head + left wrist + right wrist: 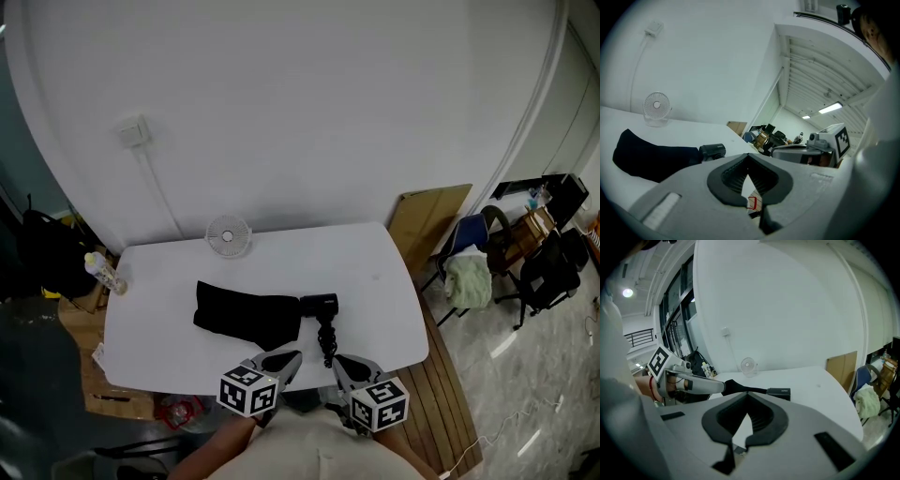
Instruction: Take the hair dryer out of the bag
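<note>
A black bag (246,316) lies flat in the middle of the white table (169,272). The black hair dryer (322,305) pokes out of the bag's right end, with its handle and cord trailing toward the front edge. My left gripper (286,359) hovers at the front edge, just short of the bag, shut and empty. My right gripper (343,362) is beside it, close to the cord, also shut and empty. In the left gripper view the bag (651,159) and the dryer (712,151) lie ahead of the shut gripper (748,157). The right gripper view shows the dryer (779,393) beyond its shut gripper (748,397).
A small white fan (228,234) stands at the table's back edge. A bottle (105,272) sits off the left corner. Cardboard (427,220) leans right of the table, with chairs and clutter (525,244) beyond. A socket with a cable (134,132) is on the wall.
</note>
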A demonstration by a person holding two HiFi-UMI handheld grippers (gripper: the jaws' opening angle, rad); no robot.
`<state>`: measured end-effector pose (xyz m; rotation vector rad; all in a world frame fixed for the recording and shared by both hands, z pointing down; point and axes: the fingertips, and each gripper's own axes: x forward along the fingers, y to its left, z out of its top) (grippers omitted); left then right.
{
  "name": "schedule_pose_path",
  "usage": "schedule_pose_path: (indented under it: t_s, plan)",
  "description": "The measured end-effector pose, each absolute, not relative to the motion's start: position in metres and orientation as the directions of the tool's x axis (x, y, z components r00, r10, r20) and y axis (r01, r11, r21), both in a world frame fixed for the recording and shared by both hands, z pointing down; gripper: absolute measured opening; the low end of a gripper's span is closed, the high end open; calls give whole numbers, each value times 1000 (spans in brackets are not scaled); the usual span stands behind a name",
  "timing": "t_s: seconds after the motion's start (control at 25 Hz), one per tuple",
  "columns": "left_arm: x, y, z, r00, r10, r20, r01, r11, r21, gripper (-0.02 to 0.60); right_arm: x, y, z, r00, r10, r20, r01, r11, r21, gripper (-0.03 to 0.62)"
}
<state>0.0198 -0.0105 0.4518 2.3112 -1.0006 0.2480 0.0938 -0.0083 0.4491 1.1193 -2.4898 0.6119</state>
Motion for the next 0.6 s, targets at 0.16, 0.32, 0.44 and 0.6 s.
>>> schedule_pose_path:
  t_s: [0.16,0.32,0.44,0.6]
  plan:
    - [20,-9,450,696,-607,384,-715,-531,455,9,94,-5,446,-635,-613,470,-761,602,-242,15]
    - [22,-5,451,693,-618,371,-716,-530,454,9,96,0,448,-634,-611,474,-762,597,-250,15]
    - [24,-3,452,694,-619,369,-715,-530,455,11,98,2,451,-632,-607,481,-763,596,-251,15]
    - [27,4,455,699,-607,378,-711,-532,459,11,102,7,453,-626,-608,489,-769,588,-253,15]
